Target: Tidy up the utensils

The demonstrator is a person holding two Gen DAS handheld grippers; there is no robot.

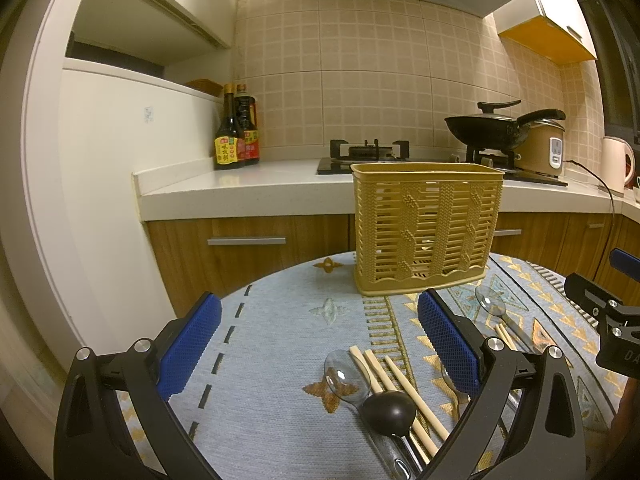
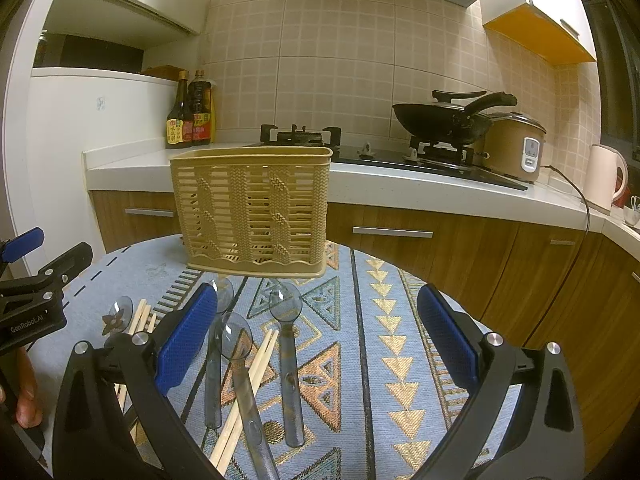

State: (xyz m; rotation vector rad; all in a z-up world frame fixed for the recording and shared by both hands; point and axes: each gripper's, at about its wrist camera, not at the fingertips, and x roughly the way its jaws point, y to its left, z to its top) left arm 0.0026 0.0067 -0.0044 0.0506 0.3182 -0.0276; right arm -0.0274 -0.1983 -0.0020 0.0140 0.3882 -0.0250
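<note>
A tan slotted utensil basket [image 1: 426, 228] stands upright at the far side of the round table; it also shows in the right wrist view [image 2: 252, 210]. My left gripper [image 1: 320, 344] is open and empty above a clear spoon [image 1: 344, 378], a black ladle [image 1: 390, 410] and wooden chopsticks [image 1: 404, 388]. My right gripper [image 2: 318, 336] is open and empty above three clear grey spoons [image 2: 286, 344] and a pair of chopsticks [image 2: 256, 376]. More chopsticks [image 2: 140, 316] lie to its left. The left gripper's body [image 2: 32, 304] shows at the left edge.
A patterned blue cloth [image 1: 280, 360] covers the table. Behind it runs a kitchen counter [image 1: 248, 188] with sauce bottles [image 1: 236, 132], a gas hob, a black wok [image 1: 484, 128], a rice cooker [image 2: 516, 144] and a kettle [image 2: 604, 176].
</note>
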